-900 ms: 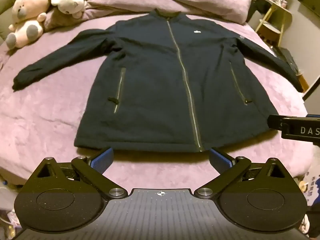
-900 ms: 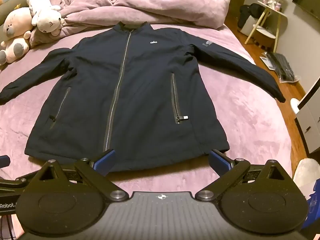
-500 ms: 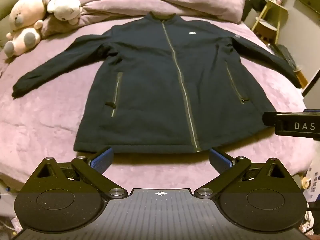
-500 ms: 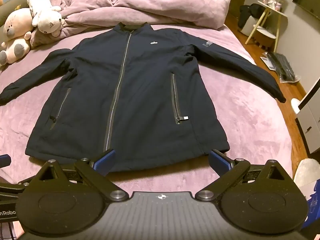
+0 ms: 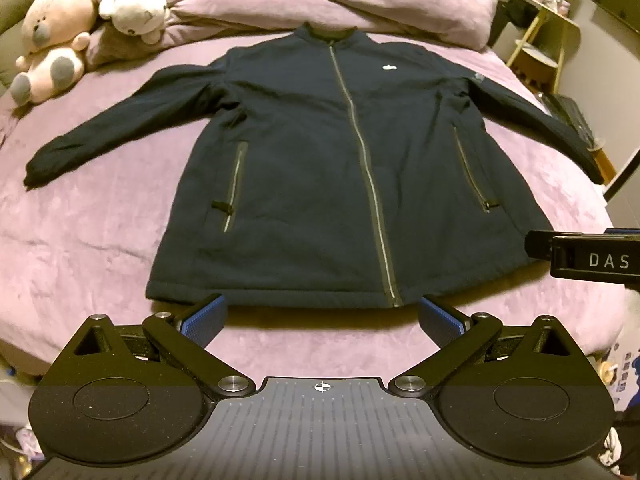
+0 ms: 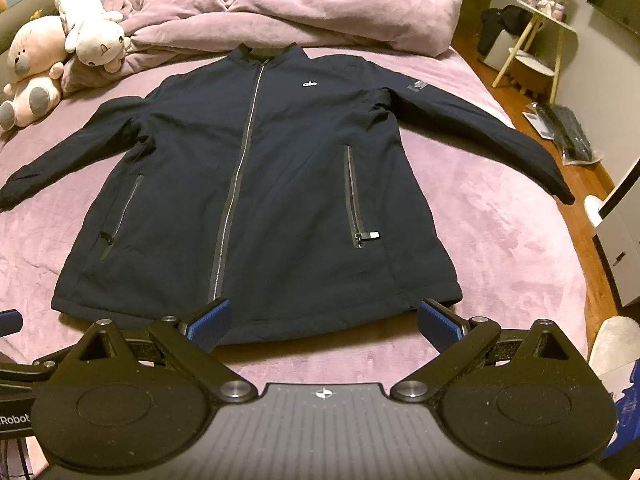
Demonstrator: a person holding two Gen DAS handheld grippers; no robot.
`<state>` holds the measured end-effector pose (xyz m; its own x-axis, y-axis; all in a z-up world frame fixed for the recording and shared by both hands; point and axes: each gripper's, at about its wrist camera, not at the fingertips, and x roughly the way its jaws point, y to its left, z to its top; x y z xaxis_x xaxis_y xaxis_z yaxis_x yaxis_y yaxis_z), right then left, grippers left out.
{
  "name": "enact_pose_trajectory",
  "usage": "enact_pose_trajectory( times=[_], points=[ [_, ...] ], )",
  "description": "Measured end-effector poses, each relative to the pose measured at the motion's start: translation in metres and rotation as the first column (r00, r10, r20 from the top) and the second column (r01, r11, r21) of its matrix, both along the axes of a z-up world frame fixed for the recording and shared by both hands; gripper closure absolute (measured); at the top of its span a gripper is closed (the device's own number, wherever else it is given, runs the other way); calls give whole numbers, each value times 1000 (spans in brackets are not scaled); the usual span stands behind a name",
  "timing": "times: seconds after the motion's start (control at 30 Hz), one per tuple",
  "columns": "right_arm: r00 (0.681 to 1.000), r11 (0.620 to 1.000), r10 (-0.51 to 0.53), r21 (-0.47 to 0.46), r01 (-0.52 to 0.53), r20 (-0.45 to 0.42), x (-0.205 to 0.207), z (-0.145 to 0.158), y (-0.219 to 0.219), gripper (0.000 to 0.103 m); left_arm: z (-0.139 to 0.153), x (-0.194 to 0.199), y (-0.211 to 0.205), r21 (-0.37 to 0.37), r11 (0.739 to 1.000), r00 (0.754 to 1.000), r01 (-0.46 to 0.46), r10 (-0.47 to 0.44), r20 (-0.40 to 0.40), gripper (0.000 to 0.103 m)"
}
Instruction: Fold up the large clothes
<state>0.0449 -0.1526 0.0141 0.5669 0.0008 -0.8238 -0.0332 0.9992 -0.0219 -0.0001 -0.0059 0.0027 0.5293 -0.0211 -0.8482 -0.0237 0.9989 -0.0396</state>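
Observation:
A dark navy zip jacket (image 5: pixel 320 184) lies flat, front up and zipped, on the purple bed (image 5: pixel 100 248), collar at the far side and both sleeves spread out. It also shows in the right wrist view (image 6: pixel 260 200). My left gripper (image 5: pixel 322 316) is open and empty, hovering at the bed's near edge just in front of the hem. My right gripper (image 6: pixel 322 320) is open and empty, over the hem right of the zipper. The right gripper's body (image 5: pixel 588 260) shows at the left wrist view's right edge.
A crumpled purple duvet (image 6: pixel 300 12) lies behind the collar. Two plush toys (image 6: pixel 60 48) sit at the far left. A small side table (image 6: pixel 536 52) and dark items on the wooden floor (image 6: pixel 568 136) stand right of the bed (image 6: pixel 500 240).
Both grippers have drawn back slightly from the jacket, and the left view has shifted so the jacket sits more centred. Both stay open and the jacket has not moved.

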Motion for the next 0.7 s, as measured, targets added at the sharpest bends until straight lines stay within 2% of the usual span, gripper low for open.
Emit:
enact_pose_trajectory(
  times=[0.7],
  points=[
    [1000,1000,-2,-4,2,-2,2,-2,0,4,-3,1,4,-25,1000,1000,-12,12,-6,0]
  ],
)
